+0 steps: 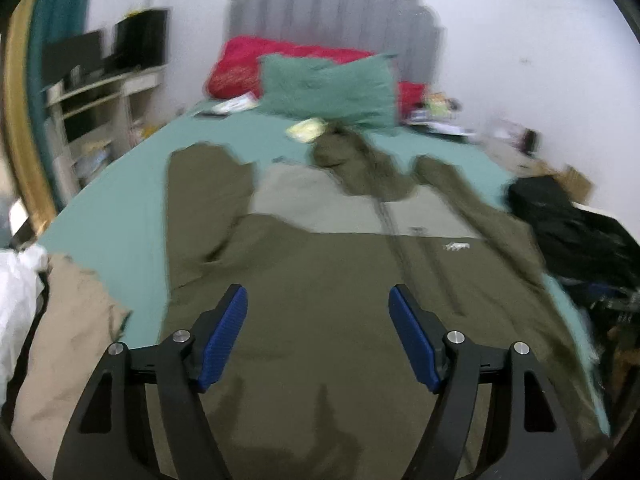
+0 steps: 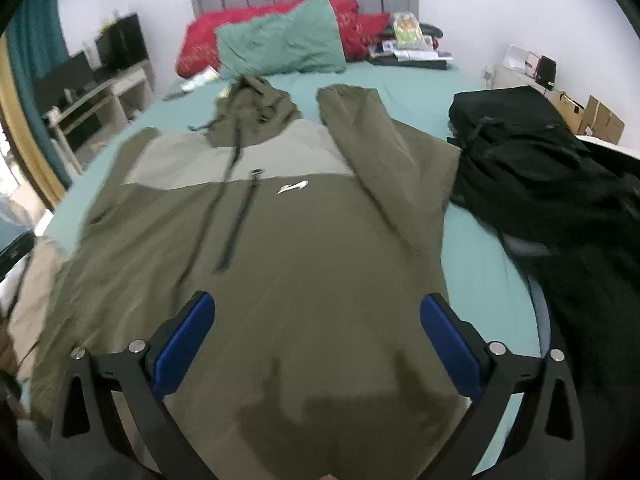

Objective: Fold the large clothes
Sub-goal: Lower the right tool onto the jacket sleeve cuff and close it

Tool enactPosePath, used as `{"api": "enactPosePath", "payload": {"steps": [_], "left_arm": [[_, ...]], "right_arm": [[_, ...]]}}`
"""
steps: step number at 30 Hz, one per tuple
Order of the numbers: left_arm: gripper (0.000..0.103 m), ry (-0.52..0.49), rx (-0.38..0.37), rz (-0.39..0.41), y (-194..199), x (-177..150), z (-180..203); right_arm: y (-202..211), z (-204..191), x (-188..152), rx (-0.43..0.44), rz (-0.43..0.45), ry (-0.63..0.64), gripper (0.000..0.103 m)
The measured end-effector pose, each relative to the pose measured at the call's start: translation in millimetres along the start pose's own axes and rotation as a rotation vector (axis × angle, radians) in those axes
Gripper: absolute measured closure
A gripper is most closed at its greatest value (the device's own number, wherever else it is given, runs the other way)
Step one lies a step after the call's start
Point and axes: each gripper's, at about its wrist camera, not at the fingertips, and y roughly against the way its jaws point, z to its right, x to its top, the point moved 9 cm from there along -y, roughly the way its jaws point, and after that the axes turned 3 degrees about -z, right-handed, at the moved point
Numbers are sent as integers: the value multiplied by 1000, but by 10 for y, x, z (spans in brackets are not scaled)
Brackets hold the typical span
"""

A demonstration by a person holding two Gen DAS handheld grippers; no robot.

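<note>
Both grippers hover with fingers spread wide and empty, the left gripper (image 1: 318, 300) and right gripper (image 2: 316, 308) above the lower body of the olive hooded jacket (image 2: 280, 240), laid flat on the bed (image 2: 400, 76). Ahead of the fingers lie both sleeves. Best to pinch one fabric edge cleanly, each side level, before folding.

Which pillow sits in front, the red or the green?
The green pillow: it overlaps the red pillow and lies nearer the olive jacket.
</note>
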Motion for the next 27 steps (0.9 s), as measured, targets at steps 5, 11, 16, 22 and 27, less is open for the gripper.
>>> {"api": "enactPosePath", "payload": {"steps": [5,11,16,22,27], "left_arm": [[26,49,115,-12,-384,142,-531],[26,109,124,-92,-649,31,-939],[26,105,149,-137,-814,-66,-1088],[26,180,183,-157,-826,-149,-1496],[26,140,123,-192,-896,-250,-1417]], "right_arm": [[-941,122,720,-57,-27,-18,18],[-1975,135,1609,-124,-17,-37,26],[-2635,144,2164,-190,0,-93,26],[-3130,143,2578,-244,15,-144,26],[-3366,227,2762,-298,11,-167,26]]}}
